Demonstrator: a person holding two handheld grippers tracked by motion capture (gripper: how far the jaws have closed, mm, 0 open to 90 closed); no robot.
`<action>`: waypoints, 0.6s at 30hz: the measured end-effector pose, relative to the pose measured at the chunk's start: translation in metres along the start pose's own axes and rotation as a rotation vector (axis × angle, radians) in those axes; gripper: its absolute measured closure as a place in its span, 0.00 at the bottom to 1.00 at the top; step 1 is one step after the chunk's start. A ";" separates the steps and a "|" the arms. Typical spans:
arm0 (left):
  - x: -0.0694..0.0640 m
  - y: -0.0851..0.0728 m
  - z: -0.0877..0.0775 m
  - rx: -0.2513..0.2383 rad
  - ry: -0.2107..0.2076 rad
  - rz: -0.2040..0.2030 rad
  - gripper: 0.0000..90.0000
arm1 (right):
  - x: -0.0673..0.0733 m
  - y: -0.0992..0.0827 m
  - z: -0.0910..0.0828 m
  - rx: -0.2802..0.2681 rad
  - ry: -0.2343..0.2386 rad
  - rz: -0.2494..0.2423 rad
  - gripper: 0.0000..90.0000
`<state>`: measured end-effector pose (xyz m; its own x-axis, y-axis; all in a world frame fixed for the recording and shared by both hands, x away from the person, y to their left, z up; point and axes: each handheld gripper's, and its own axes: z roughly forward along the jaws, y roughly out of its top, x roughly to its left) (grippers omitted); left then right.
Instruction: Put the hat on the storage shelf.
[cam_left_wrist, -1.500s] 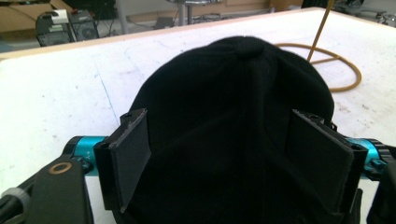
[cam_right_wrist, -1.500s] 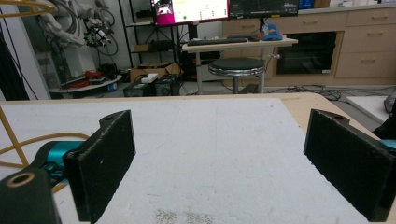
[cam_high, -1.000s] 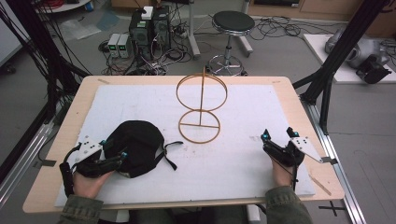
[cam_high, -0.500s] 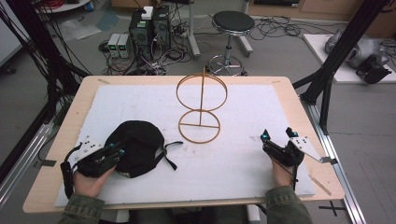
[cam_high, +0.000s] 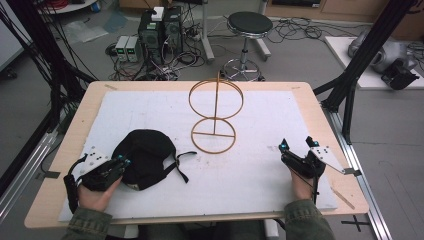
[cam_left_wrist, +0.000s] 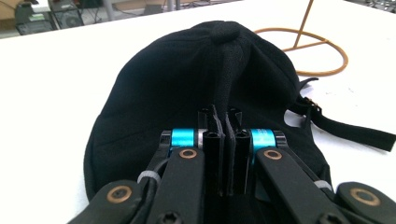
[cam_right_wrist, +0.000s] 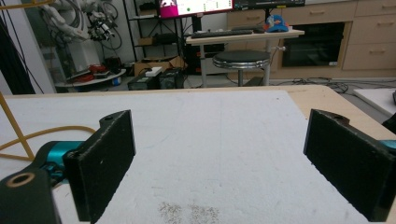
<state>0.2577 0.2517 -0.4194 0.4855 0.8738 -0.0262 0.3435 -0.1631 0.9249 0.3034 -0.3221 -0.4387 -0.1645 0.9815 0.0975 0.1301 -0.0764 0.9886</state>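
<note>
Left claw (cam_left_wrist: 223, 135) pinches a soft fold of the rounded black cap (cam_left_wrist: 187, 88).

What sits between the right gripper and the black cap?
In the high view, bare white mat and the wire stand's base ring just behind that line; the right gripper is open, apart from the black cap.

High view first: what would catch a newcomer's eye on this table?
A tall wire stand of two golden rings on a rod rises mid-table. Left of it lies a black cap, its fabric pinched between the jaws of the left gripper, which have just been closing. The right gripper rests open at the right.
</note>
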 end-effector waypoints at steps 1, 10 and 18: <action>0.000 0.000 -0.001 -0.005 0.003 0.006 0.97 | 0.000 0.000 0.000 0.000 0.000 0.000 0.09; -0.005 0.005 -0.008 -0.084 0.024 0.022 0.97 | 0.000 0.000 0.000 -0.003 0.002 -0.004 0.09; -0.009 0.021 -0.013 -0.172 0.036 0.025 0.97 | -0.001 0.000 0.002 -0.004 0.012 0.002 0.09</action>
<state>0.2499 0.2464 -0.3946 0.4621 0.8868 0.0083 0.1880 -0.1071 0.9763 0.3060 -0.3224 -0.4395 -0.1758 0.9793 0.1007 0.1264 -0.0790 0.9888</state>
